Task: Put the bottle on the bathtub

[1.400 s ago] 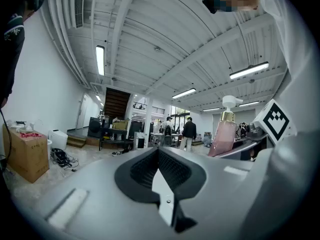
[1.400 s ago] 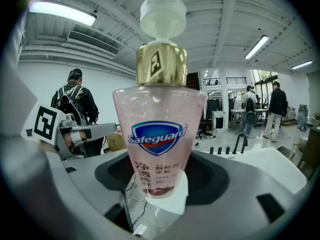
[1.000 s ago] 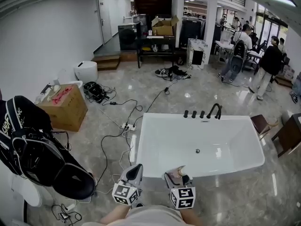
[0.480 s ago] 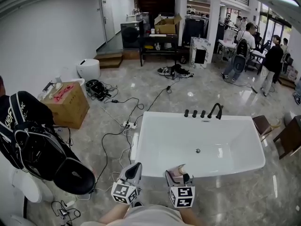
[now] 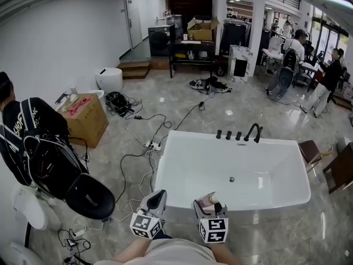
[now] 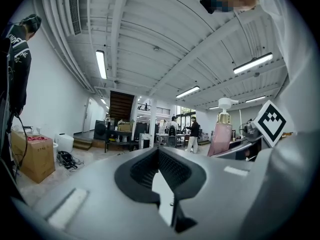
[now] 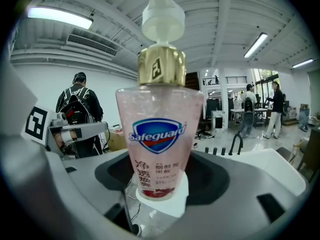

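Observation:
A pink Safeguard pump bottle (image 7: 159,134) with a gold collar and white pump stands upright in my right gripper (image 7: 160,196), whose jaws are shut on its lower body. In the head view that gripper (image 5: 208,206) holds the bottle (image 5: 209,202) just short of the near rim of the white bathtub (image 5: 182,203). My left gripper (image 5: 156,201) hovers beside it to the left, also just in front of the rim. Its jaws (image 6: 162,170) are shut with nothing between them, and the bottle (image 6: 221,130) shows to its right.
A black faucet (image 5: 252,131) and knobs stand on the tub's far rim. A black golf bag (image 5: 55,164) leans at the left, with a cardboard box (image 5: 85,117) behind it. Cables (image 5: 149,146) cross the floor. A brown stool (image 5: 309,151) stands at the right. People stand far back.
Both grippers and the bottle keep their places before the tub. The head view has drifted a little, so the golf bag at the left shows further in.

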The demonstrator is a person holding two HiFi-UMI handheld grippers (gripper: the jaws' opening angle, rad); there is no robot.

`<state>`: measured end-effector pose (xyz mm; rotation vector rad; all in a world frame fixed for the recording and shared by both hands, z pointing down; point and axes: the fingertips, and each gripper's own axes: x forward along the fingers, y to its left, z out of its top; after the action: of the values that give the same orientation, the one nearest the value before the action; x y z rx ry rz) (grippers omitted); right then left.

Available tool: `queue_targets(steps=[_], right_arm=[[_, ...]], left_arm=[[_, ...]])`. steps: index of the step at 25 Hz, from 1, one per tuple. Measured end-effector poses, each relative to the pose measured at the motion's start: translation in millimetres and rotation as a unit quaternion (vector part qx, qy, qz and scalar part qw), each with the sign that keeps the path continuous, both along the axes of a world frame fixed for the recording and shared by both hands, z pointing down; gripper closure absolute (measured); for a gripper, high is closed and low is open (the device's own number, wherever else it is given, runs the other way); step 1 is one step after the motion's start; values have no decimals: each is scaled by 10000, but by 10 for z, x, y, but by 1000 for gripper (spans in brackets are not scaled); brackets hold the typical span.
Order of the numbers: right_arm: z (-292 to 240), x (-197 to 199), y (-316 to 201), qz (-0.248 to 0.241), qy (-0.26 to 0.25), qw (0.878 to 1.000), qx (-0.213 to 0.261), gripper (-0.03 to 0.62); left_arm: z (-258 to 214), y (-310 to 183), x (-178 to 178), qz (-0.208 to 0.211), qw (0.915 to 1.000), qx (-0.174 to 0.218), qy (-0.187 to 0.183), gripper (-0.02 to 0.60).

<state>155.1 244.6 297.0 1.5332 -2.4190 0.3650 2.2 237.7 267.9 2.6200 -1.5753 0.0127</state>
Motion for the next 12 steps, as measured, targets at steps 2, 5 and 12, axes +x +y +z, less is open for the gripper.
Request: queue_targets(steps=[2,5,12], right_arm=[[-20,21,-44,10,-11,10000,24,286],[-36,35,-153,28,-17,10000,36,286],[133,-32,-616,168,70,9998,-31,286]], left_arm=[[0,-48,27,8,10000,2,6,572],[22,-188,68,61,10000,-7,12,572],[149,-746,38,256,9996,2,79,572]])
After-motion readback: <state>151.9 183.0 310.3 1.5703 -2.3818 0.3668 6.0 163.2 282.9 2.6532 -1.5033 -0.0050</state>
